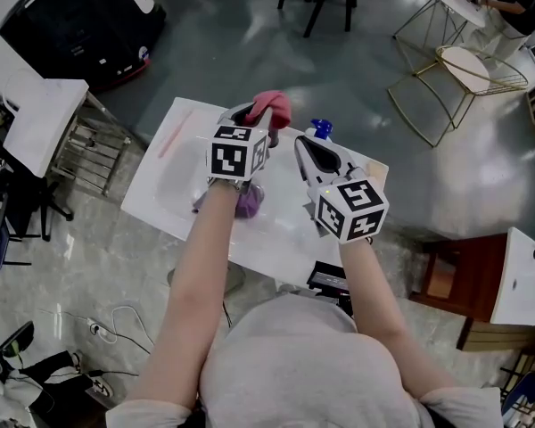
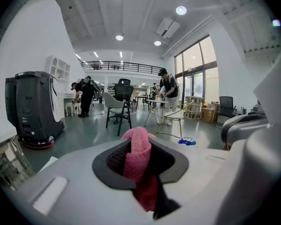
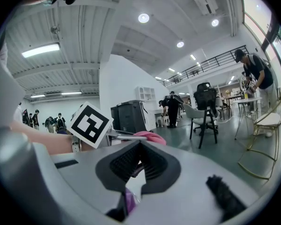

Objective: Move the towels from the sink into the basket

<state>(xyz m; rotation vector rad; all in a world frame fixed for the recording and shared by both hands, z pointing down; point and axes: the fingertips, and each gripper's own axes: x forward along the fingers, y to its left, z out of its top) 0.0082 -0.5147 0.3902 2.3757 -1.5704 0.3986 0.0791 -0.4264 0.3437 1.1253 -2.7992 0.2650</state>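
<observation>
A pink towel hangs above the far edge of the white sink, and my left gripper is shut on it. In the left gripper view the pink towel runs up between the dark pads of my left gripper and sticks out past them. A purple towel lies in the sink under my left wrist. Just to the right, my right gripper hovers level over the sink, jaws together and holding nothing. From the right gripper the pink towel shows beyond its tips.
A blue-topped bottle stands at the sink's far edge by the right gripper. A dark machine sits far left, gold wire chairs far right, a wooden cabinet at the right. People stand in the hall behind.
</observation>
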